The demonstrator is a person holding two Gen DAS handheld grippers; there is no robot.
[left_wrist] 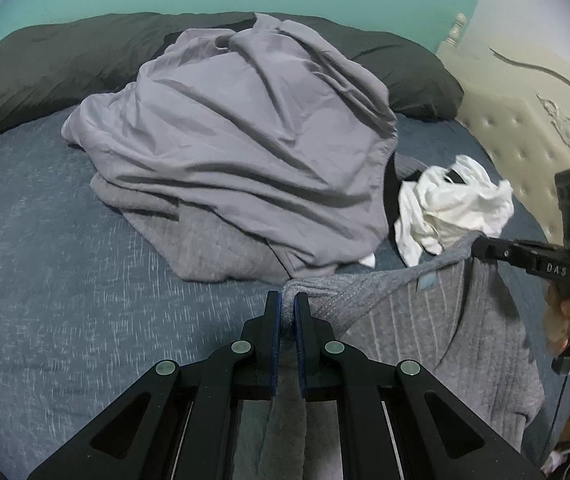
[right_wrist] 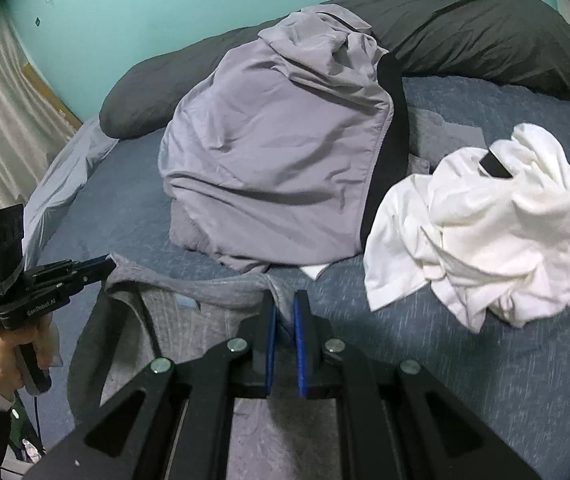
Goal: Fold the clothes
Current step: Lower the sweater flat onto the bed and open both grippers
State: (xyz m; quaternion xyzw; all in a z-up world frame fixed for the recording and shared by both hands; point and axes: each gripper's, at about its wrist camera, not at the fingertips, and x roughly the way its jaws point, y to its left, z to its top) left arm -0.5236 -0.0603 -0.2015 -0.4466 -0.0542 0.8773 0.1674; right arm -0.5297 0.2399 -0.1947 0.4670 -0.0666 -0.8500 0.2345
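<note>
Grey ribbed knit sweater [left_wrist: 437, 320] hangs at the bed's near edge, its shoulders pinched by the closed left gripper [left_wrist: 288, 320] and right gripper [right_wrist: 283, 320], evidently to spread it flat over the blue bedsheet [left_wrist: 65, 280] for folding.

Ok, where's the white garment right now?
The white garment lies crumpled on the blue bedspread, right of the lavender pile in both views, just beyond the held grey sweater.
</note>
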